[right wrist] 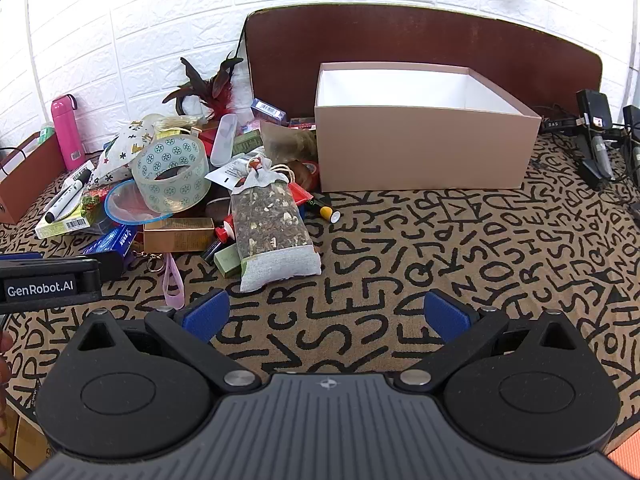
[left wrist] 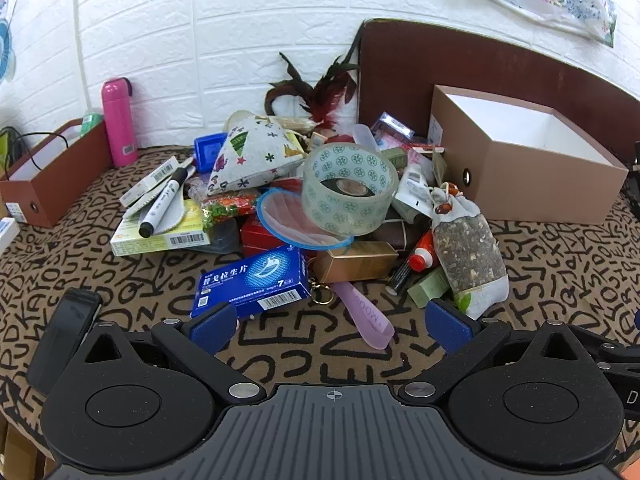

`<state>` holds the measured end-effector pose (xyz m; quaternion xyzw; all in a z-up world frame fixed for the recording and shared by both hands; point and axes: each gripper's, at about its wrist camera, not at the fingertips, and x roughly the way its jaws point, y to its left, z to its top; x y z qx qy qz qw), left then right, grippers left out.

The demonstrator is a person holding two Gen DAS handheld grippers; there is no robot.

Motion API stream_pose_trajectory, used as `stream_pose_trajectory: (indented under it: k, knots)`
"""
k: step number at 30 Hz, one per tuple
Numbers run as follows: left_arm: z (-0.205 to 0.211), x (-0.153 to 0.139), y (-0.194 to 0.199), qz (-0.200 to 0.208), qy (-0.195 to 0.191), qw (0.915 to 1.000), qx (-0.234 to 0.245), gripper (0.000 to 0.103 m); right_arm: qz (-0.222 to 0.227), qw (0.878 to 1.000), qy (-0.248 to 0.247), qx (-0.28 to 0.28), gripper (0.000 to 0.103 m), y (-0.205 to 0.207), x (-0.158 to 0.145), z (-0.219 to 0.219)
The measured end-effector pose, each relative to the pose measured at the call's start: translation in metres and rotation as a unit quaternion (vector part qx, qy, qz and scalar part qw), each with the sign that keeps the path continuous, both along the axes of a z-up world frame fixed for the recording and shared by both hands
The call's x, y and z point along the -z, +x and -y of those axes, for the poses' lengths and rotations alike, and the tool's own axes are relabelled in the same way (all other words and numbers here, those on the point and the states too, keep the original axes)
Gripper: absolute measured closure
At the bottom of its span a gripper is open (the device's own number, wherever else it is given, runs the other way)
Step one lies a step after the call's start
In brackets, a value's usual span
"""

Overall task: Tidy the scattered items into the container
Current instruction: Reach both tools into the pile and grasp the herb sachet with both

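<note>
A tan cloth (right wrist: 440, 248) bears black letters (all over); the box (right wrist: 420, 156) is beige outside, white inside; the flask (left wrist: 118, 128) is pink.

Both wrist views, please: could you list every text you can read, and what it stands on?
"GenRobot.AI": white label on the black left gripper body.
"7": blue cardboard medicine box; its other print is too small.
"DAS": black strap, barely legible.
Barcoded cartons, marker pen: unreadable.

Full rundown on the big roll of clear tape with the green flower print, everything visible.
The wide roll of clear tape with green flower print is translucent film on a pale printed core. It sits tilted on top of the clutter pile, hole facing the cameras, leaning over a blue-rimmed round clear lid. A patterned fabric pouch lies just left of it. Neither gripper touches it.
</note>
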<state>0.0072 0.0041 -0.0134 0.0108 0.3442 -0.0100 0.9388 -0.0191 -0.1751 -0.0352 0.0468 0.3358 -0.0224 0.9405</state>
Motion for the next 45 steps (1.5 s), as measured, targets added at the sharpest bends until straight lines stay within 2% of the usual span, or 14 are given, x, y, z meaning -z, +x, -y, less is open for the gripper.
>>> stream_pose_trajectory:
  k: [17, 22, 27, 34, 39, 45]
  knots:
    - [-0.003, 0.020, 0.017, -0.031, -0.001, 0.9995, -0.003, 0.000, -0.027, 0.999, 0.018, -0.008, 0.000, 0.014, 0.016, 0.002]
    - [-0.001, 0.028, 0.026, -0.035, 0.002, 0.9994, 0.003, 0.000, -0.034, 0.999, 0.038, -0.019, 0.000, 0.024, 0.025, 0.003]
    - [0.002, 0.029, 0.046, -0.051, -0.031, 0.9976, 0.035, 0.000, -0.009, 0.998, 0.015, -0.055, 0.000, 0.039, 0.037, 0.001]
    - [0.019, 0.023, 0.079, -0.038, -0.063, 0.9945, 0.075, 0.000, -0.016, 0.995, 0.022, -0.095, 0.000, 0.072, 0.045, 0.007]
    - [0.035, 0.031, 0.104, -0.061, -0.078, 0.9888, 0.112, 0.011, -0.010, 0.993, 0.052, -0.105, 0.001, 0.094, 0.053, 0.017]
    - [0.048, 0.044, 0.125, -0.092, -0.110, 0.9782, 0.151, 0.027, -0.018, 0.987, 0.094, -0.132, 0.014, 0.116, 0.064, 0.024]
